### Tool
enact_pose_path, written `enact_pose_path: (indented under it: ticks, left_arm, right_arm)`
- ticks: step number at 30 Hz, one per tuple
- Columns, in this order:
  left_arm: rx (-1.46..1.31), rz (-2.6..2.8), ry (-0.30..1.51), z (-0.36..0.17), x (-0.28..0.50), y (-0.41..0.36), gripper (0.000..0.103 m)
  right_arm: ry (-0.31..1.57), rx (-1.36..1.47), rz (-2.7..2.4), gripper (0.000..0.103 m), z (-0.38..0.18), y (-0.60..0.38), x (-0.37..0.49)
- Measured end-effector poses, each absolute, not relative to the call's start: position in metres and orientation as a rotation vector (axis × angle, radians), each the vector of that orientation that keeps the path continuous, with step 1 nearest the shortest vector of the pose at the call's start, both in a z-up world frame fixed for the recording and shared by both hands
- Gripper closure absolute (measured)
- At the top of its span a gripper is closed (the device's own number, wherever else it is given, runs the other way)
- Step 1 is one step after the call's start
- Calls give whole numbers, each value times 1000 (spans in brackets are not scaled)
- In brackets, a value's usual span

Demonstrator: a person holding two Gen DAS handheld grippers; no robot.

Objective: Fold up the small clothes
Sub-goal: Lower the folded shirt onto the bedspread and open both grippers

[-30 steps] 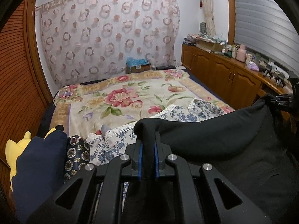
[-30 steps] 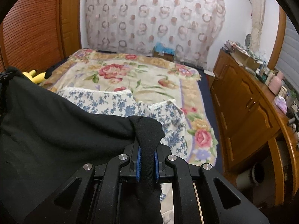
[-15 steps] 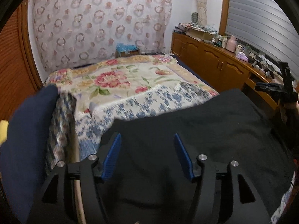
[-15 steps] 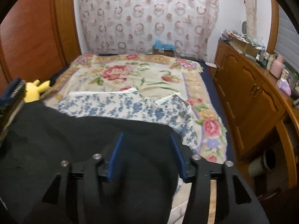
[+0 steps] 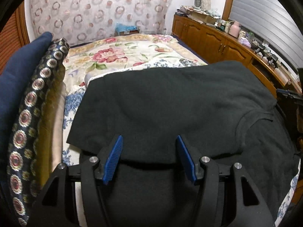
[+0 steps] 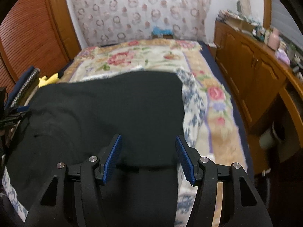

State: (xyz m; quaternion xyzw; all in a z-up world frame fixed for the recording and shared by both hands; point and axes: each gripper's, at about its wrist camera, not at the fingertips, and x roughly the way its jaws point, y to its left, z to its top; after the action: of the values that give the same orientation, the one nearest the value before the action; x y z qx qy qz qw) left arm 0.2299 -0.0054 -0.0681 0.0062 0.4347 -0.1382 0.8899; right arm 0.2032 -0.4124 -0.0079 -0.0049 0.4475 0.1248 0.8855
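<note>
A black garment lies folded over on the bed, its top layer doubled back with a seam showing at the right. My left gripper hovers open over its near left part; nothing sits between the blue pads, which only frame the cloth below. In the right wrist view the same black garment fills the foreground. My right gripper stands above its near right part, its jaws opening and not pressing on the cloth. A blue-flowered white cloth lies beneath the garment.
A stack of folded clothes, navy on top with a medallion print below, stands close on the left. The flowered quilt covers the bed beyond. Wooden cabinets with clutter on top line the right side. A yellow plush toy sits by the stack.
Both grippers were shut on bunched corners of the black garment and have let go and opened. The garment now lies flat on the bed, and both hands have dropped lower over it.
</note>
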Motion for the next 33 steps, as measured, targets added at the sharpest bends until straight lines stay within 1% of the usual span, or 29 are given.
enact_pose_path:
  ticks: [9,14,19,25,33]
  left_arm:
    - [83,-253,880,-74,226,-17,44]
    - [87,-256,884,-75,228,-18,39]
    - [88,-248,885,-75,229,-17,38]
    - [89,-232,886,-73,218,-14,38]
    - [-35,-198,894,-72,202,6,38]
  right_arm:
    - [995,67,269,43,-27,-405,181]
    - [975,76,284,43,-28,-400,183]
    - [951,81,276,43,-31,-393,195]
    - [924,5,234,43,-34,-383,195]
    - [916,-36,211,43,-36,-380,194]
